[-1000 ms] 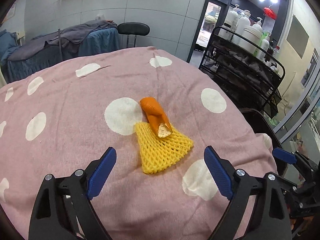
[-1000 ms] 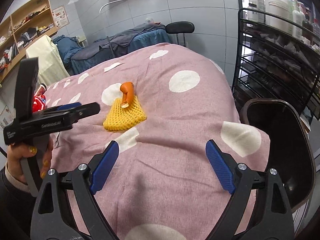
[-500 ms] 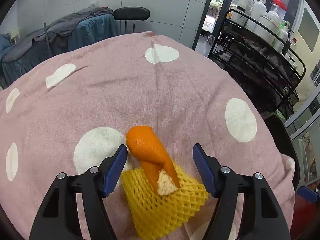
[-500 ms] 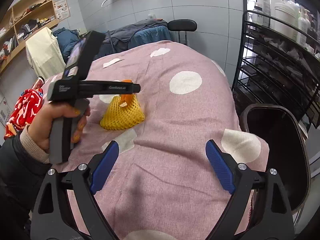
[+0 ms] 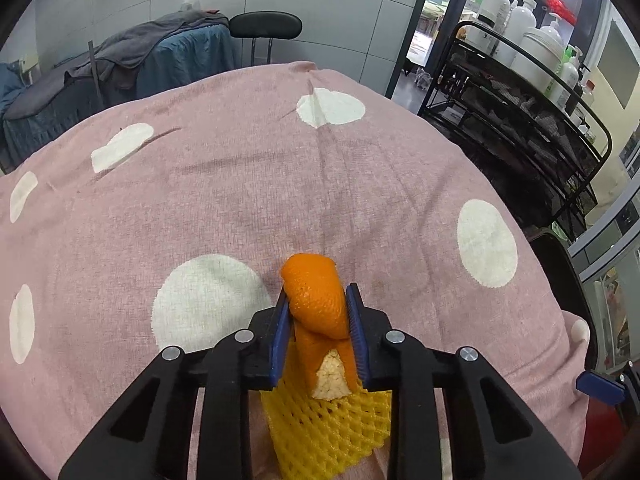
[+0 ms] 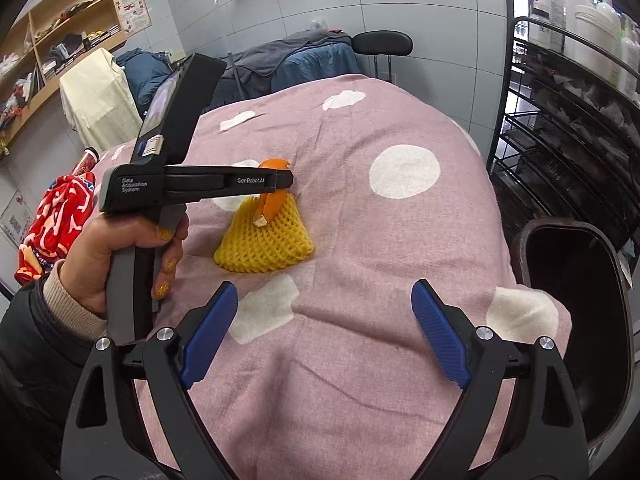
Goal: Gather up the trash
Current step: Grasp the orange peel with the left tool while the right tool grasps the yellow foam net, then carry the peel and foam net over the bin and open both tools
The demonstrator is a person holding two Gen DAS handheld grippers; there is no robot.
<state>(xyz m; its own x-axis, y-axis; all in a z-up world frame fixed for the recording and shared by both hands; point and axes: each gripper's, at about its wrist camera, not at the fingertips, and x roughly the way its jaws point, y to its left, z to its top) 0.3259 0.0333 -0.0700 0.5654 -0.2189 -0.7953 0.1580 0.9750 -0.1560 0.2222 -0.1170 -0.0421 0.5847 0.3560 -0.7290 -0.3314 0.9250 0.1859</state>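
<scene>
orange peel (image 5: 316, 300) lies lengthwise along left claw (image 5: 316, 300)

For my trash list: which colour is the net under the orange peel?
The foam net is yellow, an open mesh; the right wrist view shows it best.

The left gripper's (image 5: 316, 336) arms hide the yellow foam net's (image 5: 328, 432) near corners beneath the orange peel (image 5: 318, 304).
</scene>
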